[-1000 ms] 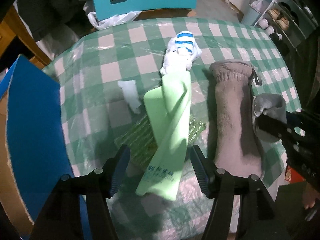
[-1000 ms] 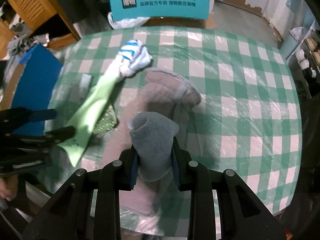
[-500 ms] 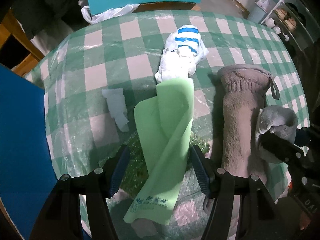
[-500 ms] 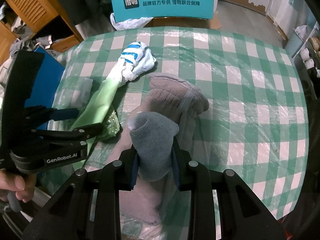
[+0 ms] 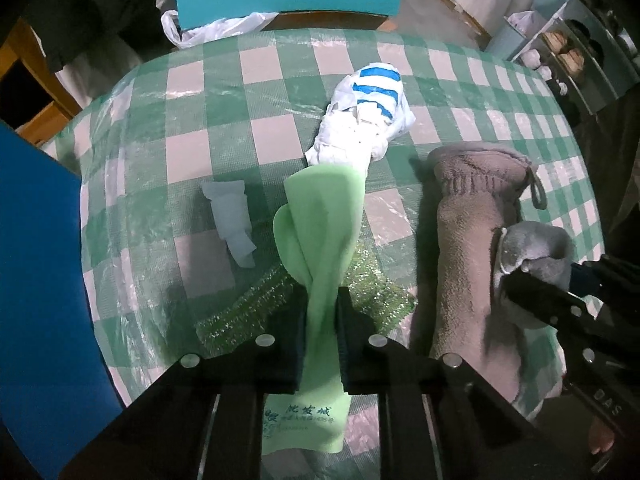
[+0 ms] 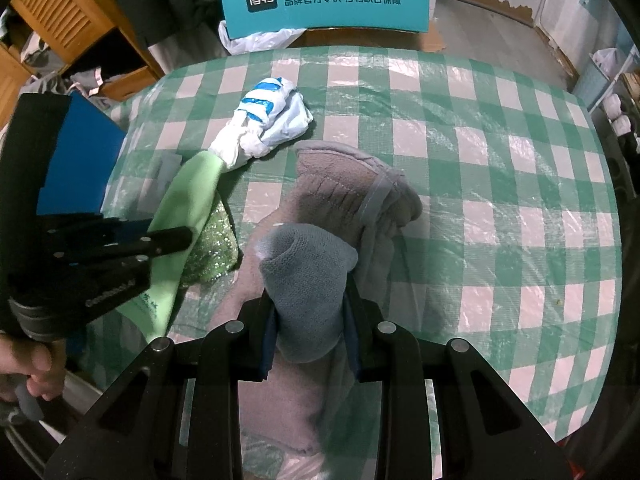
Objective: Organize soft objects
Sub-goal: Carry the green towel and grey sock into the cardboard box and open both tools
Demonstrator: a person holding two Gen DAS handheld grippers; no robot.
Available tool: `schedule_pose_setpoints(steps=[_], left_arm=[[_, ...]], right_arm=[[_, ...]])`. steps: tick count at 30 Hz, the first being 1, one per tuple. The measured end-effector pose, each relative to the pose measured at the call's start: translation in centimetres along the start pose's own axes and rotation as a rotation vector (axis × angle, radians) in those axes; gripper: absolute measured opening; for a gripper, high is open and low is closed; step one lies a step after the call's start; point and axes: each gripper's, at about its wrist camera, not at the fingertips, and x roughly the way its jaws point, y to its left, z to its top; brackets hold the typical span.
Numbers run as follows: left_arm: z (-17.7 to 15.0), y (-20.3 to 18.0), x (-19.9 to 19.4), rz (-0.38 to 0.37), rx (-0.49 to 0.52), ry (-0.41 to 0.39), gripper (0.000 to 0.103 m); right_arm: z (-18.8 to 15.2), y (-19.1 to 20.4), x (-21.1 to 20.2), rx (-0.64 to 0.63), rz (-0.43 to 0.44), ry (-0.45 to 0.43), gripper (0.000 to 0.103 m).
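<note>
Left wrist view: left gripper [image 5: 322,320] jaws pinch the green cloth [image 5: 320,232], which lies over a glittery green pad [image 5: 376,292] on the checked tablecloth [image 5: 248,120], its far end touching a white-and-blue bundle [image 5: 364,120]. Right wrist view: right gripper [image 6: 310,320] jaws clamp a grey sock [image 6: 308,280] above the brown towel [image 6: 344,184].

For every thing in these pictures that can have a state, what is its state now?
Left tool: shut on green cloth.
Right tool: shut on grey sock.
Green cloth: twisted lengthwise, gripped.
Grey sock: bunched, gripped.
Brown towel: folded, lying on table.
White-blue cloth: crumpled, lying free.
Glittery green cloth: flat under green cloth.
</note>
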Motion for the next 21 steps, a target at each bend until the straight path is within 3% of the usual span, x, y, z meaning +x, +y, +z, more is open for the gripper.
schedule_pose_setpoints(steps=[21], left_arm=[[-2.9, 0.2, -8.3, -0.021, 0.036, -0.137, 0.010]], right_arm=[[0.0, 2.5, -3.8, -0.049, -0.016, -0.078, 0.027]])
